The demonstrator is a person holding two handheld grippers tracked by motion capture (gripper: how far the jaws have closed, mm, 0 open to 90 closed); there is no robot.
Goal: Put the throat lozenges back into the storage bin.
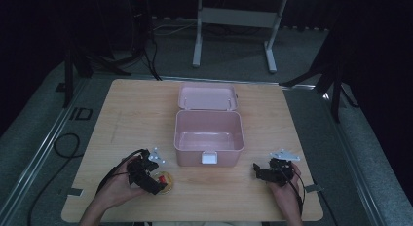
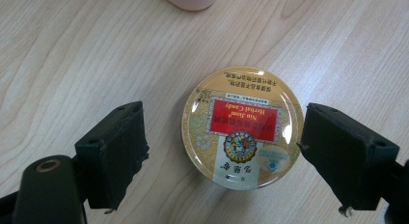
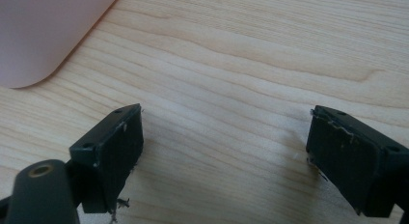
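Note:
A round gold candy tin (image 2: 242, 128) with a red label lies flat on the wooden table (image 1: 136, 114), also seen as the tin (image 1: 165, 180) near the table's front left. My left gripper (image 2: 222, 156) hovers over it, open, its jaws on either side; the right pad nearly touches the tin's rim, the left pad stands apart. In the high view the left gripper (image 1: 155, 183) sits at the tin. A pink box (image 1: 208, 134) stands open mid-table, its lid (image 1: 207, 96) folded back. My right gripper (image 3: 224, 154) is open above bare wood, the same right gripper (image 1: 259, 172) right of the box.
The pink box's corner (image 3: 43, 35) lies to the upper left in the right gripper view. A white latch (image 1: 209, 158) faces me on the box front. Bare tabletop spreads left and right of the box. Dark floor, cables and a desk frame (image 1: 234, 21) lie beyond the table.

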